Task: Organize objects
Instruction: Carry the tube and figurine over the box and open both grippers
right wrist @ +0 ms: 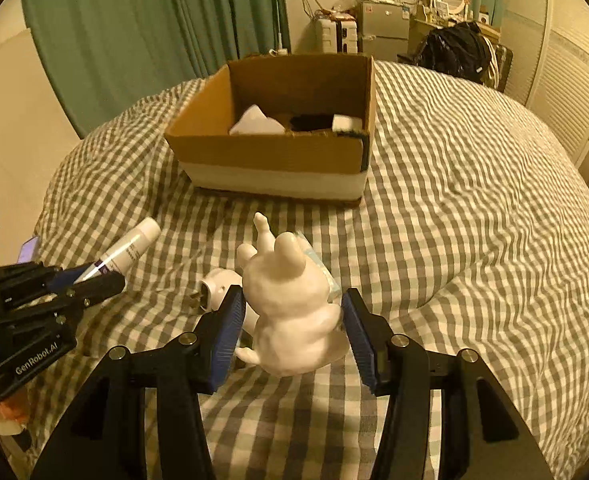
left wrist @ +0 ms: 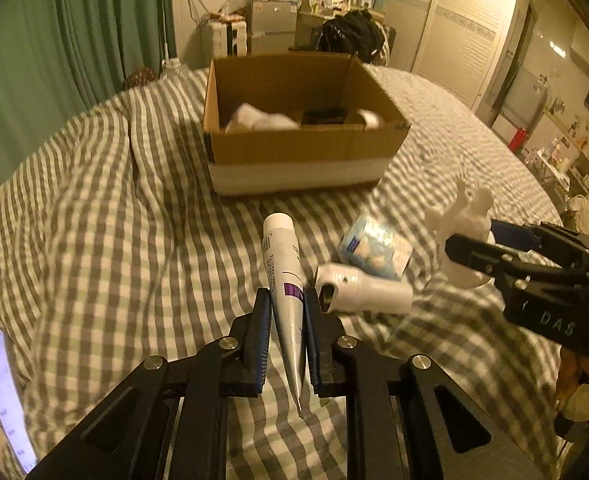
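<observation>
My left gripper (left wrist: 286,300) is shut on a white tube (left wrist: 282,264) with a purple band, held just above the checked bedspread; it also shows in the right wrist view (right wrist: 130,250). My right gripper (right wrist: 292,300) is open around a white animal figurine (right wrist: 290,304); the left pad touches it, the right pad stands a little apart. The figurine (left wrist: 468,216) and right gripper (left wrist: 474,248) show at the right in the left wrist view. An open cardboard box (left wrist: 294,148) holds white and dark items. It shows ahead in the right wrist view (right wrist: 270,156).
A white plug adapter (left wrist: 364,288) and a blue-white tissue pack (left wrist: 374,248) lie between the grippers on the bedspread (left wrist: 94,220). A lit phone (left wrist: 6,396) lies at the left edge. Green curtains, a fridge and a black bag stand behind the bed.
</observation>
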{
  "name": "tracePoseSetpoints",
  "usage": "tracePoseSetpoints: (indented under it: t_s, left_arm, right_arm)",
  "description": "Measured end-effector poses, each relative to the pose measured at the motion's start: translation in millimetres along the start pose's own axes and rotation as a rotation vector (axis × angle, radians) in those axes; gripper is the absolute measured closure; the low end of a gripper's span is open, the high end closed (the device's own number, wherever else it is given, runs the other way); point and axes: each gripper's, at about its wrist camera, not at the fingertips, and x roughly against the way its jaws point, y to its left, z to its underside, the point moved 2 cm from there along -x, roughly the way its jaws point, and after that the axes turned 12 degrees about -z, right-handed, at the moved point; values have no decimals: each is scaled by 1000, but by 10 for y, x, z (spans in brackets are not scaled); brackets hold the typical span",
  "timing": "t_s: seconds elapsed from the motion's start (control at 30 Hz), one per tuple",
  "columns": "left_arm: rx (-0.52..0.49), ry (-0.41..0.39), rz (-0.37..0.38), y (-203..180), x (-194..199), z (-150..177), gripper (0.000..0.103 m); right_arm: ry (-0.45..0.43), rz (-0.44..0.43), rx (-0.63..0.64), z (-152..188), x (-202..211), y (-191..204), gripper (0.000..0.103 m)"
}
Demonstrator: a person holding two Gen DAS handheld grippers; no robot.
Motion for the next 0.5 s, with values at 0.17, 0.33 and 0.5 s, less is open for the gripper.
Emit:
tracePoseSetpoints:
  t_s: [0.17, 0.33, 0.5]
  left_arm:
    - [-1, -55, -6, 36, 143, -214, 87]
    - [-3, -110, -28, 43, 243, -481, 87]
    - [-2, -130, -11, 0, 196, -767, 87]
  right_arm:
    - [-36, -1, 36, -140, 153, 96, 53]
    - [-67, -10, 62, -329, 253, 170, 53]
    - [-95, -28, 88, -582, 282, 219, 53]
